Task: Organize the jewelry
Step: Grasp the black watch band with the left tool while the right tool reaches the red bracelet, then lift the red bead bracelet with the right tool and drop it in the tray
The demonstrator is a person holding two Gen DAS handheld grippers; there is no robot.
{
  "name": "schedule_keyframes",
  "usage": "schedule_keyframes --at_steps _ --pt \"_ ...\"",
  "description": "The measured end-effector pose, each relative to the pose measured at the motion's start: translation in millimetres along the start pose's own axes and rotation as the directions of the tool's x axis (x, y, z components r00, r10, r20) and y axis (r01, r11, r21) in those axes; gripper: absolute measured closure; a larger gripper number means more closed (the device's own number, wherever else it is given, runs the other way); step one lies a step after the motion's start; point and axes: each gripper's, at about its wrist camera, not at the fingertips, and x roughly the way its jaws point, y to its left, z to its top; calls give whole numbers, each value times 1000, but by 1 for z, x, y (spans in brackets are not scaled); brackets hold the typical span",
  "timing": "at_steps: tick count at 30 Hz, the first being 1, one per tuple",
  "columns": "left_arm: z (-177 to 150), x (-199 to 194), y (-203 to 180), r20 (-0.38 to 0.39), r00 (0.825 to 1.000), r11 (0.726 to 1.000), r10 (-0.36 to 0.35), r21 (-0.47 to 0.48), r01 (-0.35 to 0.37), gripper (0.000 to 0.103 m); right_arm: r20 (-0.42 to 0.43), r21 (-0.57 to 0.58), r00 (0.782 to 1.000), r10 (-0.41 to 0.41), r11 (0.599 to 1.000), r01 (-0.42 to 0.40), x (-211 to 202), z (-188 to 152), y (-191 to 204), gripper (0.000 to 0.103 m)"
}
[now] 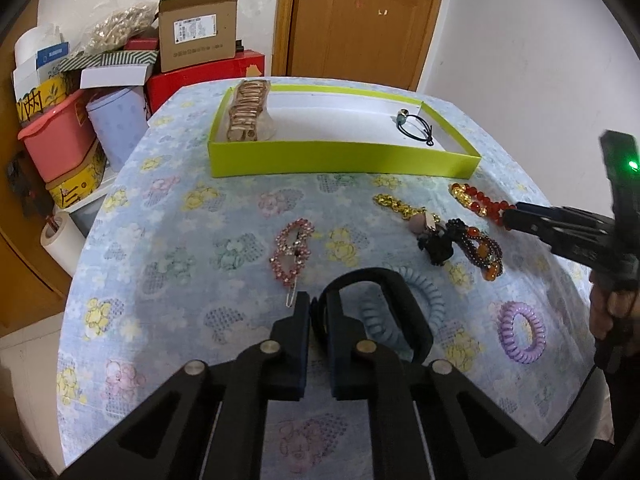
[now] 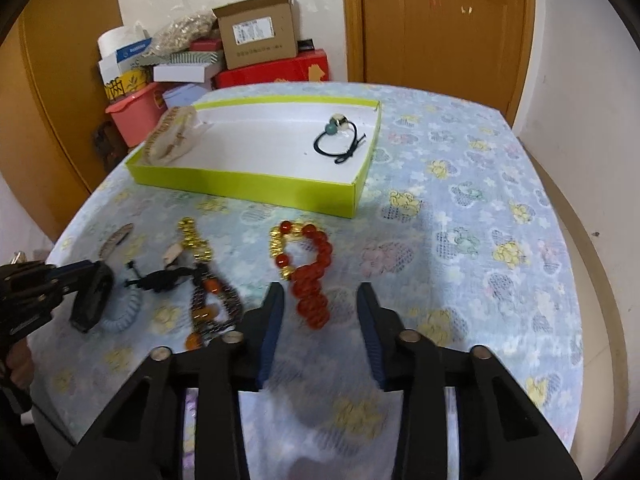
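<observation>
My left gripper (image 1: 319, 303) is shut on a black band (image 1: 408, 300) and holds it just above the table, over a blue coil hair tie (image 1: 430, 300). My right gripper (image 2: 320, 292) is open, its fingers on either side of the near end of a red bead bracelet (image 2: 310, 268) lying on the cloth. A lime-green tray (image 1: 344, 158) at the back holds a gold claw clip (image 1: 246, 112) and a black hair tie with beads (image 1: 416, 124). A pink rhinestone clip (image 1: 290, 252), a gold chain (image 1: 396, 204) and a dark beaded bracelet (image 1: 480, 248) lie loose.
A purple coil hair tie (image 1: 522, 332) lies near the right table edge. Stacked boxes (image 1: 196, 36) and a pink bin (image 1: 56, 140) stand behind the table on the left. A wooden door (image 1: 360, 20) is at the back.
</observation>
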Motion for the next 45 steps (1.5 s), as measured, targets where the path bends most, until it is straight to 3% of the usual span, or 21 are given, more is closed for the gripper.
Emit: schedule_keyframes --at_steps 4,31,45 --pt "1 -2 -1 6 1000 1000 -11 -1 11 95 -22 -7 1000 1 1000 -2 10 0 0 93" --pt "24 -49 -9 117 993 999 -28 -13 30 95 130 -43 991 38 999 -32 -69 2 23 93" --pt "74 -35 -13 143 990 1000 -10 13 9 95 194 -56 980 55 997 -45 -72 45 19 93"
